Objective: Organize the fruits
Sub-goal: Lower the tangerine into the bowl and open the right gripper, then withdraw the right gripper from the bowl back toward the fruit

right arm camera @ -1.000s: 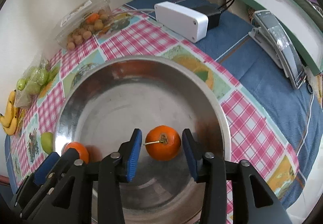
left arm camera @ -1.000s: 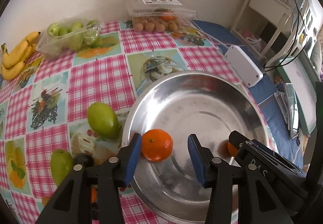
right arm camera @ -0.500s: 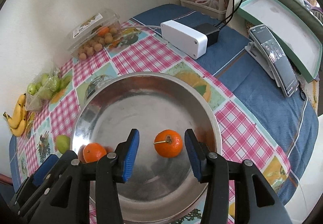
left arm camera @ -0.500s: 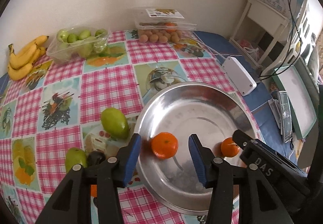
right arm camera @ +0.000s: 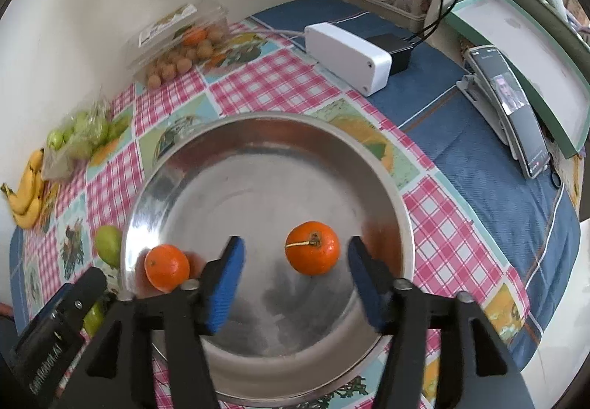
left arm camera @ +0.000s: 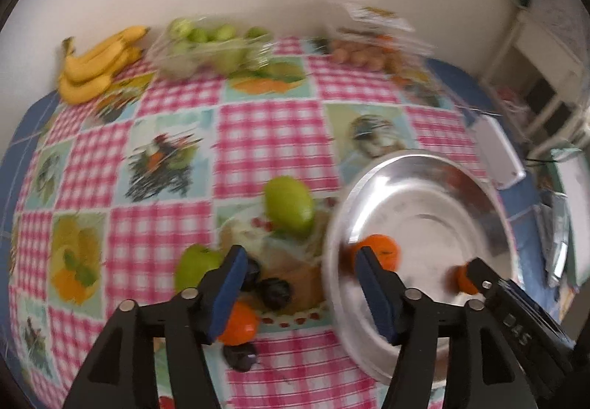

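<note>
— Looking from the left edge: bananas (left arm camera: 97, 68) lie against the wall, then a clear tub of small green fruit (left arm camera: 210, 48), then a tub of brown nuts (left arm camera: 372, 48). Nearer us, two green mangoes (left arm camera: 289, 206) sit on the checked cloth (left arm camera: 269, 136) just left of the steel plate (left arm camera: 475, 184).

— And the left gripper (left arm camera: 298, 293)?

— Its jaws are opening and grip nothing. It hovers over the cloth beside the plate's left rim; a loose orange (left arm camera: 239, 324) and some dark plums (left arm camera: 274, 293) lie under it.

— What's on the plate?

— Two oranges. One (right arm camera: 166, 267) rests near the left rim. The other (right arm camera: 312, 252), stem up, lies between the right gripper's (right arm camera: 293, 283) blue pads (right arm camera: 225, 283), which are spreading and clear of it on both sides.

— So how would you take the next fruit well?

— I'd guess the loose orange comes next. Centre it between the pads, come down without nudging the plums, close gently on its widest part, then set it well inside the rim so it can't roll off.
</note>
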`<state>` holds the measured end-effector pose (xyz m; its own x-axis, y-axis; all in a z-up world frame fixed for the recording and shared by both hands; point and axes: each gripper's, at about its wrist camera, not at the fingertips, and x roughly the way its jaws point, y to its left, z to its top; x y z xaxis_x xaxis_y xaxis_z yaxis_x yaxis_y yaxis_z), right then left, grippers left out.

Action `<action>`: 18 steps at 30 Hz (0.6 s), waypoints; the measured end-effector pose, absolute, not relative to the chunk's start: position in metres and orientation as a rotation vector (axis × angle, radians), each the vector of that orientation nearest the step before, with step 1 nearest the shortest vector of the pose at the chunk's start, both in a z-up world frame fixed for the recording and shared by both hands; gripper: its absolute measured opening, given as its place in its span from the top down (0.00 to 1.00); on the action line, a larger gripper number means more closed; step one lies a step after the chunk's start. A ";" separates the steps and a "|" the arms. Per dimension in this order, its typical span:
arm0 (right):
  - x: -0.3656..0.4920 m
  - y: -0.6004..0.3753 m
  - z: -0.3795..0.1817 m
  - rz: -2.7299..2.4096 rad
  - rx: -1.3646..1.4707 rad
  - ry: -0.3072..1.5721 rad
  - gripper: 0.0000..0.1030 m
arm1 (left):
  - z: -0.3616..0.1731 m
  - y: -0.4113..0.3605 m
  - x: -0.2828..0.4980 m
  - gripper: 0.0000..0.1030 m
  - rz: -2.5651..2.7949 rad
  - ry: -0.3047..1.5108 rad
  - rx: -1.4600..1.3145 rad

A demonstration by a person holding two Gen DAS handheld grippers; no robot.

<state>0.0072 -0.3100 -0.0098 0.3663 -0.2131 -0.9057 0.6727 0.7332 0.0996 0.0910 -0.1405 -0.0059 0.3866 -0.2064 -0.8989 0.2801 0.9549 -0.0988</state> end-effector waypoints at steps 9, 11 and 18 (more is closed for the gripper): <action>0.016 -0.303 -0.023 -0.560 0.450 1.104 0.21 | -0.019 -0.120 0.100 0.15 -0.216 1.174 0.042; 0.018 -0.302 -0.025 -0.557 0.441 1.111 0.19 | -0.020 -0.118 0.101 0.00 -0.197 1.176 0.052; 0.021 -0.303 -0.030 -0.552 0.426 1.114 0.03 | -0.020 -0.115 0.105 0.00 -0.176 1.160 0.052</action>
<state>0.0212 -0.3026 -0.0300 0.3323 -0.2011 -0.9215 0.6115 0.7898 0.0482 0.1045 -0.1145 -0.0203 0.3871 -0.1116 -0.9153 0.1654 0.9850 -0.0502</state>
